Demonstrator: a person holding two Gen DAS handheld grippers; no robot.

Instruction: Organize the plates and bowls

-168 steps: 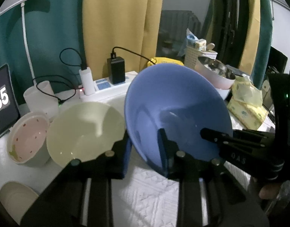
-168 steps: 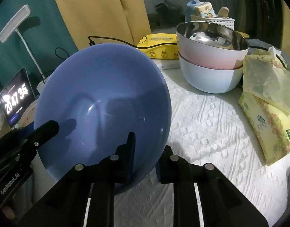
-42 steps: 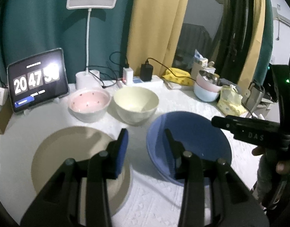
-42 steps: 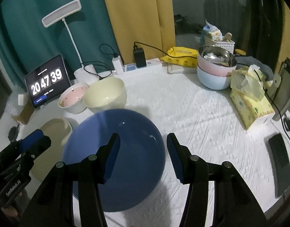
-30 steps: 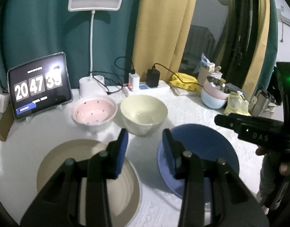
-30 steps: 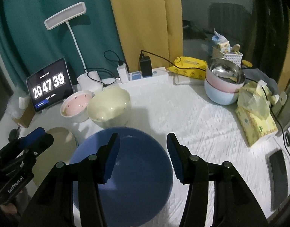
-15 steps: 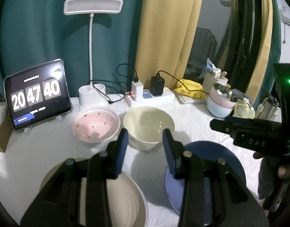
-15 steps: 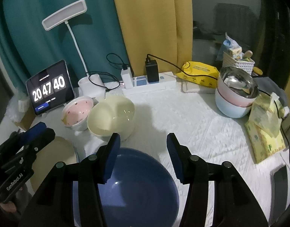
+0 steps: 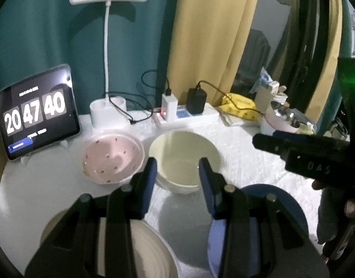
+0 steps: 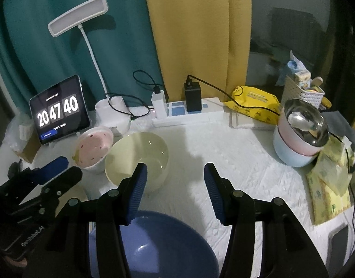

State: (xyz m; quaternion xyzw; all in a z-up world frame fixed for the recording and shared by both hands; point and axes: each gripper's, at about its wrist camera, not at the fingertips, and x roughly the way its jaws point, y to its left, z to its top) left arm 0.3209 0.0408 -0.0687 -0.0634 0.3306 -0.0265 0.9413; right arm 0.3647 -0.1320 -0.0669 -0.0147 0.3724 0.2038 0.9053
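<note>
Both tongs stand open and hold nothing; the left gripper [image 9: 177, 173] should straddle the cream bowl [image 9: 185, 159] rim just ahead, the right gripper [image 10: 176, 185] steadying beside it.

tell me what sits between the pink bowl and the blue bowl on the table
The cream bowl sits between the pink bowl and the blue bowl, touching the pink one; the right wrist view shows this best.

White quilted tablecloth-covered table [image 10: 223, 162]: pink speckled bowl [image 10: 94, 148], cream bowl [image 10: 135, 157], blue bowl [image 10: 163, 245], beige plate [image 9: 149, 250]; clock tablet [image 10: 59, 111] at back edge.
</note>
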